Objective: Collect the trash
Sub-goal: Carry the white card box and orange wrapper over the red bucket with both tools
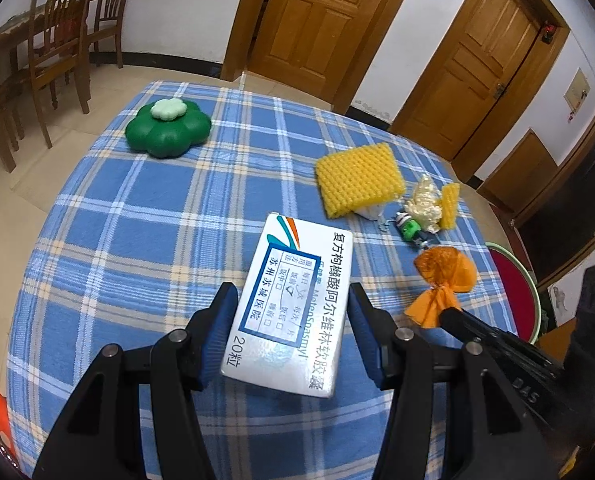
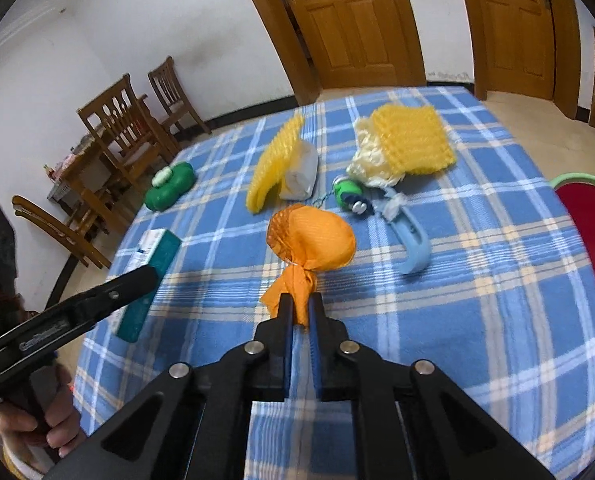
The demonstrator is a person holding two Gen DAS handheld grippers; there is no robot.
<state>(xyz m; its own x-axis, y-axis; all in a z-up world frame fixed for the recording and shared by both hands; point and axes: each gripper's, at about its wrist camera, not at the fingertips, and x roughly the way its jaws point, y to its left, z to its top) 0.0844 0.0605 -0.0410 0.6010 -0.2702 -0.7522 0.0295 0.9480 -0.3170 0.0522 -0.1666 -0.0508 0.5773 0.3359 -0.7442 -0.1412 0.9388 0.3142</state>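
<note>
Right gripper [image 2: 300,305] jaws pinch orange wrapper [image 2: 311,240]; left gripper [image 1: 288,304] jaws wide, apparently clear of medicine box [image 1: 293,304].

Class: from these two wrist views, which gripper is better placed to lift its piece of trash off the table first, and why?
Right. The right gripper is already shut on the orange wrapper's twisted tail. The left gripper is open, its fingers only straddling the medicine box.

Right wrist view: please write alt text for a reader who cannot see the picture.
The right gripper is shut on the twisted tail of an orange wrapper lying on a blue plaid tablecloth. Beyond it lie yellow foam nets, a small green toy and a blue clip. At left, the left gripper reaches a teal-edged medicine box.
</note>
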